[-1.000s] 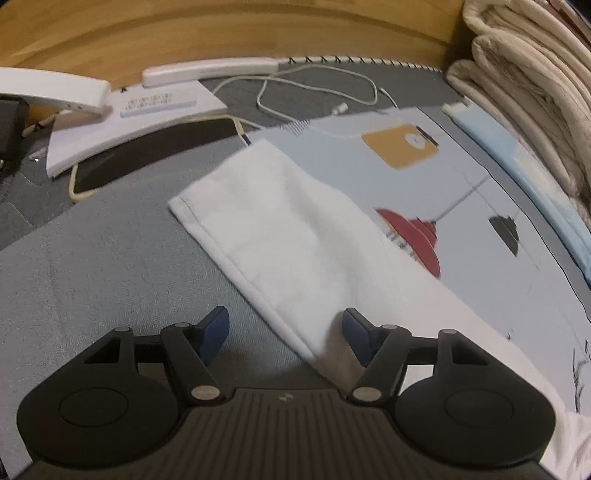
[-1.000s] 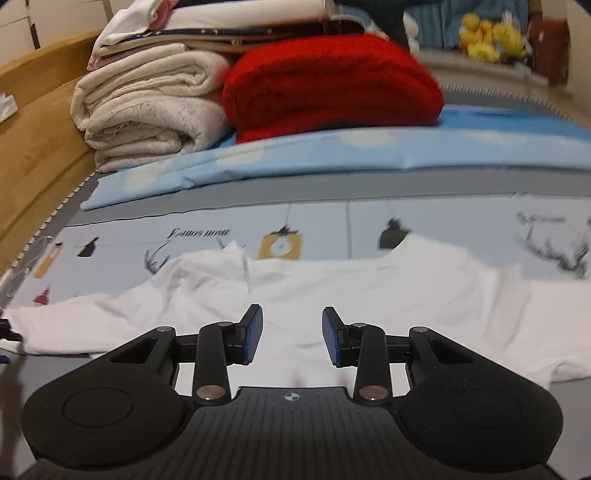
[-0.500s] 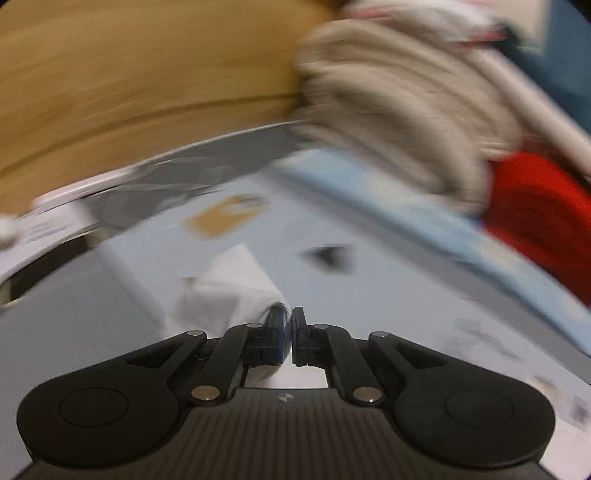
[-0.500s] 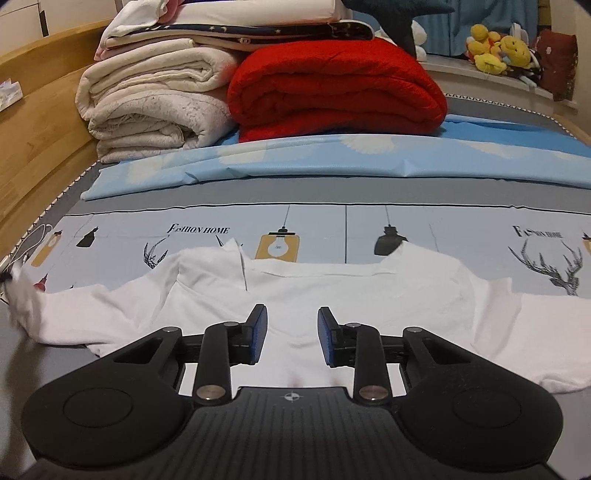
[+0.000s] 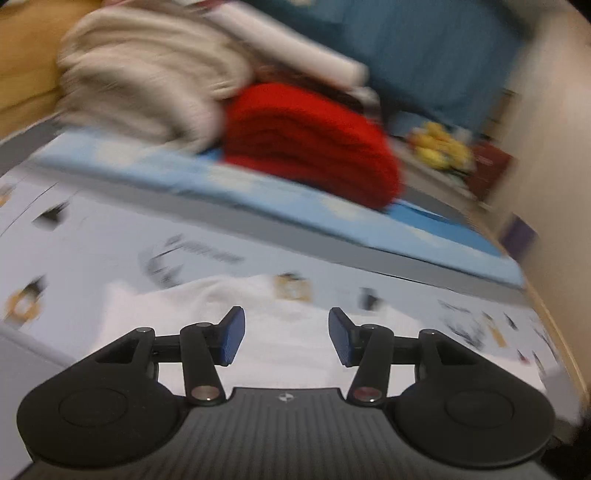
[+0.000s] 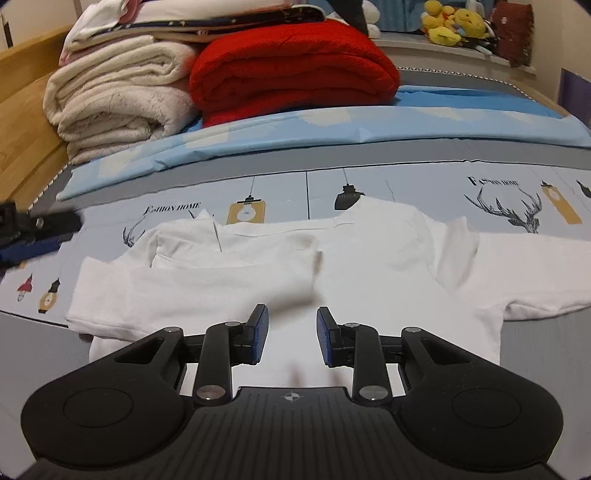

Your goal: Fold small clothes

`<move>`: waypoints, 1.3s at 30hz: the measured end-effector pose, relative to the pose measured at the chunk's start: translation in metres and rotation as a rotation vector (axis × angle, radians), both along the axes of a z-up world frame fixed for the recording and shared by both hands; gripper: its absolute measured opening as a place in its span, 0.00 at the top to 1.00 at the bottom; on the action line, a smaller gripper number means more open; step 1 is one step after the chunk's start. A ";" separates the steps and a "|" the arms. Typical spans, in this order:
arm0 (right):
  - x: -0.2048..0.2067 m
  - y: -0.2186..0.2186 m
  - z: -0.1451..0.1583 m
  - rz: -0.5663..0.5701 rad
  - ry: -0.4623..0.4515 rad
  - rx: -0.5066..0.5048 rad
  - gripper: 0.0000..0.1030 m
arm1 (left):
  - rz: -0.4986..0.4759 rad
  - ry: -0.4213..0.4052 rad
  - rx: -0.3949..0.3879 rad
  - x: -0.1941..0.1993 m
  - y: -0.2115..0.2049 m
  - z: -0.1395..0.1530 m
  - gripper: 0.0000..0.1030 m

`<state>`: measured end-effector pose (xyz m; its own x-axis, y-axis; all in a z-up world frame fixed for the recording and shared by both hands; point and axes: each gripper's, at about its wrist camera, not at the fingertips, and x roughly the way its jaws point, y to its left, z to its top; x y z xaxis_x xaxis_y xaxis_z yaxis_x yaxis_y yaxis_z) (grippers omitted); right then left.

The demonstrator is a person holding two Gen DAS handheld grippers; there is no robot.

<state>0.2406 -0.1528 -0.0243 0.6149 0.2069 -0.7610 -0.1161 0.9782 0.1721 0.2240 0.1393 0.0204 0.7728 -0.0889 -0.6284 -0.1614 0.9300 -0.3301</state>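
We find a bed (image 6: 406,184) covered by a pale printed sheet with lamp and deer motifs, bordered on the left by a wooden frame (image 6: 22,122). At its far end lies a light blue folded cover (image 6: 295,129), and on that cover sit a red folded blanket (image 6: 291,70) and, to its left, a stack of cream blankets (image 6: 118,99). The left wrist view is heavily blurred, yet we make out the same red blanket (image 5: 310,144) and cream stack (image 5: 147,85) there.

The task's item, a white long-sleeved shirt (image 6: 388,273), lies flat on the sheet in the near half of the bed, collar toward the blankets. Its left sleeve (image 6: 192,291) is folded inward across the chest; the right sleeve (image 6: 535,273) extends outward to the right edge of the view. In the left wrist view we see the shirt (image 5: 280,343) only as a white smear below the fingers.

The right gripper (image 6: 291,336) hovers over the shirt's lower body, its jaws partly spread and narrowing, with nothing between the pads. The left gripper (image 5: 286,334) is above the shirt, its jaws opening, and empty. We also note it at the left edge of the right wrist view (image 6: 33,236), blurred.

Yellow plush toys (image 6: 450,22) sit on a ledge beyond the bed.
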 end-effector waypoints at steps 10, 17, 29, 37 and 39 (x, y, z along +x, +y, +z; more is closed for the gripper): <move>0.020 -0.006 -0.022 0.000 -0.009 0.070 0.89 | 0.306 0.245 -0.083 0.009 0.095 -0.049 0.56; 0.060 -0.018 -0.071 -0.106 0.198 0.226 0.72 | 0.304 0.240 -0.088 0.031 0.100 -0.044 0.56; 0.082 -0.040 -0.099 -0.250 0.241 0.486 0.98 | 0.345 0.244 -0.070 0.054 0.114 -0.046 0.56; 0.054 -0.099 -0.024 -0.395 -0.214 0.268 0.98 | 0.346 0.243 -0.025 0.055 0.114 -0.047 0.56; 0.061 -0.123 -0.050 -0.499 -0.074 0.211 0.98 | 0.324 0.254 -0.020 0.057 0.109 -0.050 0.56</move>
